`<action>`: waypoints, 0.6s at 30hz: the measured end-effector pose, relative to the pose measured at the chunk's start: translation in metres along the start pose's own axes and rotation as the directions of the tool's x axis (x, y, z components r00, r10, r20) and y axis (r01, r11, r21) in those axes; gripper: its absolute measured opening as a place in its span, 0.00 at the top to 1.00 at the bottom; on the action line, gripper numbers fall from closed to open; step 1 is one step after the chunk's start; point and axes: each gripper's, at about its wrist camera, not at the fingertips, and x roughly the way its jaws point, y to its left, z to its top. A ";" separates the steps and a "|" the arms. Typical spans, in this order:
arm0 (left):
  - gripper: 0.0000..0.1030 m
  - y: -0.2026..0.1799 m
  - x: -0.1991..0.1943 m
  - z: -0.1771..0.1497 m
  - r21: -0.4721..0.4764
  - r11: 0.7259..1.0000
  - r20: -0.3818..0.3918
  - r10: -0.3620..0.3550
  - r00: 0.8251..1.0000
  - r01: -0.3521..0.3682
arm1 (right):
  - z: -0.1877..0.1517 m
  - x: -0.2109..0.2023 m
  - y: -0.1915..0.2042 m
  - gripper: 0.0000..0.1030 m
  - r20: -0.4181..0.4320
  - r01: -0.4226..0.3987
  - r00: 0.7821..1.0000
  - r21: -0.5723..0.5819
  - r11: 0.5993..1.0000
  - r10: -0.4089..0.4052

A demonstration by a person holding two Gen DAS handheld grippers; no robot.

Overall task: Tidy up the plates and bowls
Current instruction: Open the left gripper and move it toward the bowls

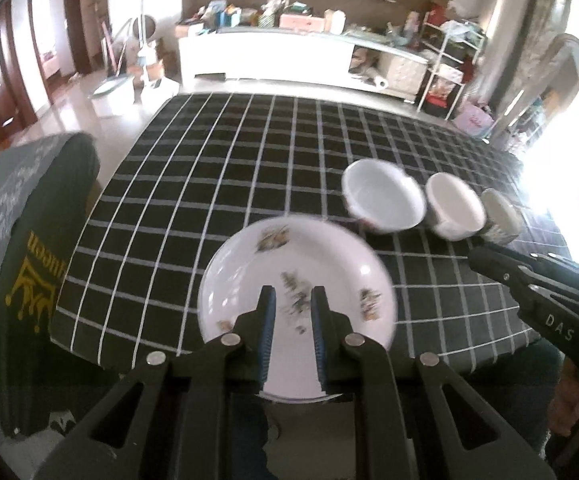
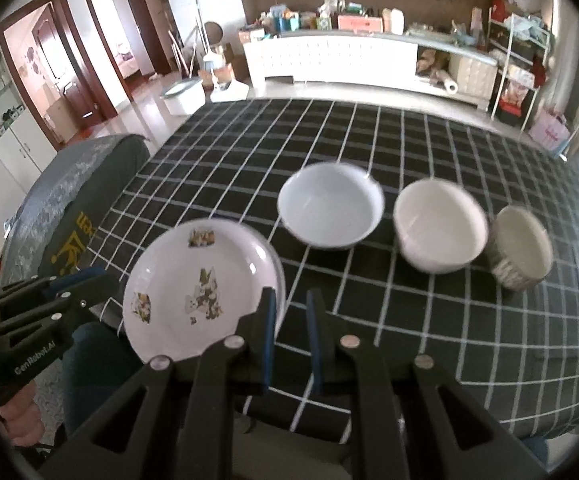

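Note:
A white plate with flower prints (image 1: 289, 272) (image 2: 193, 280) lies at the table's near edge. My left gripper (image 1: 292, 300) hovers over its near half, jaws open a little, empty. Three bowls stand in a row behind it: a wide pale-blue bowl (image 1: 383, 200) (image 2: 329, 204), a white bowl (image 1: 455, 206) (image 2: 439, 226), and a small patterned bowl (image 1: 501, 214) (image 2: 523, 246). My right gripper (image 2: 291, 304) is open a little and empty, above the cloth just right of the plate; it shows at the right of the left wrist view (image 1: 489, 260).
The table wears a black cloth with a white grid (image 1: 249, 168) (image 2: 409, 320). A chair with a dark jacket (image 1: 37, 272) (image 2: 77, 208) stands at the table's left side. A white cabinet (image 2: 329, 56) and shelves lie beyond the far edge.

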 end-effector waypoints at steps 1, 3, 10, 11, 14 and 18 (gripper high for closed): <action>0.86 -0.005 -0.003 0.003 0.011 1.000 0.007 -0.008 1.000 0.008 | 0.003 -0.005 -0.004 0.81 0.007 -0.003 1.000 0.007 1.000 0.003; 0.86 -0.016 -0.008 0.010 0.032 0.999 0.014 -0.027 1.000 0.027 | 0.009 -0.014 -0.013 0.81 0.016 -0.002 1.000 0.024 1.000 0.002; 0.83 -0.042 -0.008 0.042 0.067 0.995 -0.012 -0.074 0.997 0.074 | 0.033 -0.016 -0.040 0.81 -0.059 -0.092 0.993 0.126 0.988 0.100; 0.82 -0.043 -0.006 0.047 0.067 0.994 -0.024 -0.083 0.996 0.084 | 0.037 -0.015 -0.044 0.81 -0.070 -0.095 0.992 0.135 0.986 0.105; 0.78 -0.044 0.003 0.064 0.044 0.992 -0.067 -0.119 0.991 0.122 | 0.052 -0.008 -0.053 0.81 -0.110 -0.106 0.986 0.148 0.983 0.123; 0.78 -0.040 0.027 0.083 -0.013 0.983 -0.147 -0.181 0.973 0.181 | 0.069 0.014 -0.067 0.79 -0.174 -0.134 0.970 0.201 0.970 0.170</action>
